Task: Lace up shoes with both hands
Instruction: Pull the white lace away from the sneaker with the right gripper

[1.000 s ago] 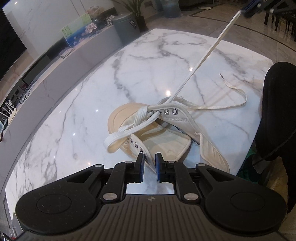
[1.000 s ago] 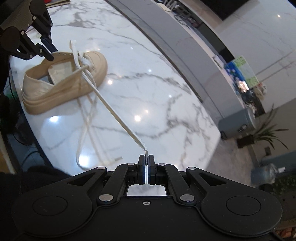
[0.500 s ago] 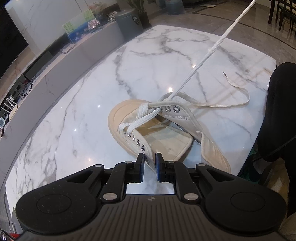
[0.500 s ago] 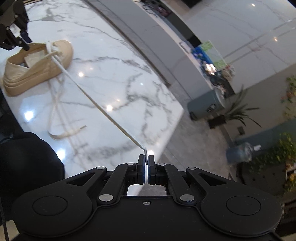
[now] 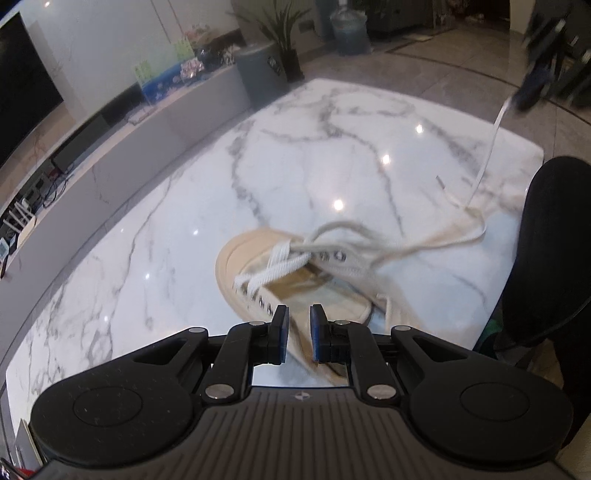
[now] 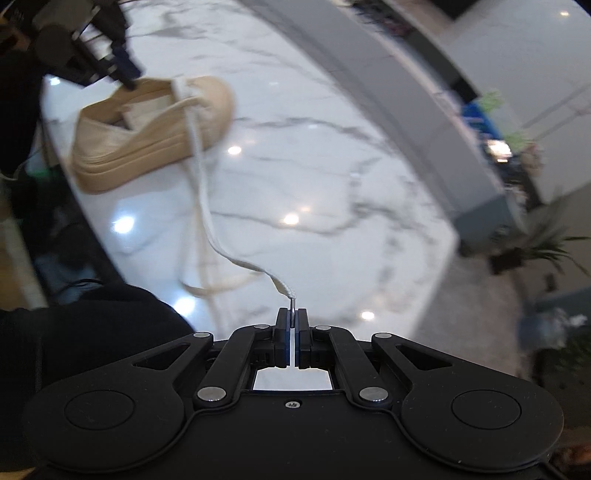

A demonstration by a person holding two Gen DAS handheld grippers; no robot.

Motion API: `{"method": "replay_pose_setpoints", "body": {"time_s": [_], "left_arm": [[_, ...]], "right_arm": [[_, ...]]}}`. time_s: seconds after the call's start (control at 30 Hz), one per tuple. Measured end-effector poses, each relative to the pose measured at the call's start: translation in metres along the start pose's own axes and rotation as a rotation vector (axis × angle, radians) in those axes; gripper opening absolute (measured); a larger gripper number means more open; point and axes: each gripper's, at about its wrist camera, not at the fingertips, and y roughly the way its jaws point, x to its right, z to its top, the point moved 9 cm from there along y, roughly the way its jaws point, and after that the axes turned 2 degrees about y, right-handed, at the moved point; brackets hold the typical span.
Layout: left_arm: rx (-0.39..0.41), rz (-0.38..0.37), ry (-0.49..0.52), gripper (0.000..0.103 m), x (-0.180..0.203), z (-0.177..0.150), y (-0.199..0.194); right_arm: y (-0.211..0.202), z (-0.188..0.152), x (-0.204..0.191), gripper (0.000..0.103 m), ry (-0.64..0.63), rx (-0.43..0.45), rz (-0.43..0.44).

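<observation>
A beige shoe point(image 5: 295, 273) lies on the white marble table point(image 5: 155, 258), close to the table edge nearest the person, whose dark sleeve point(image 5: 550, 258) shows just beyond that edge. The shoe's toe points away from that edge, toward the middle of the table. A white lace point(image 5: 280, 264) crosses between the eyelet rows near the toe.

The left gripper point(image 5: 297, 325) sits low over the shoe's near eyelet flap. Its jaws stand a narrow gap apart, and the edge of the flap lies in that gap. Whether the blue pads press on the fabric cannot be told from the blurred picture.

The right gripper point(image 6: 292, 319) is fully closed on the metal tip point(image 6: 292, 308) of the lace. From that tip the lace runs slack, bending once above the table and then rising to the shoe's eyelets near the toe. In the left wrist view the right gripper point(image 5: 524, 98) appears as a dark, blurred shape above the far right corner of the table, well apart from the shoe, with the lace hanging down from it.

The other end of the lace point(image 5: 448, 192) lies loose on the table to the right of the shoe, its tip resting on the marble. Part of it loops back toward the shoe's heel side.

Beyond the table a grey bin point(image 5: 262, 74) stands beside a potted plant point(image 5: 284, 33), well apart from the shoe.
</observation>
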Motion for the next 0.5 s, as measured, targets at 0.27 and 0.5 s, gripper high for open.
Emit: {"method": "replay_pose_setpoints", "body": {"time_s": [0.27,0.5], "left_arm": [[0.028,-0.033,-0.017,0.012,-0.005,0.007,0.006],[0.022,-0.059,-0.06,0.012,-0.014,0.0,0.016]], "right_arm": [[0.071,0.01,-0.01,0.001,0.02,-0.1,0.154],[0.117,0.002,-0.011,0.002,0.069,-0.198,0.249]]}}
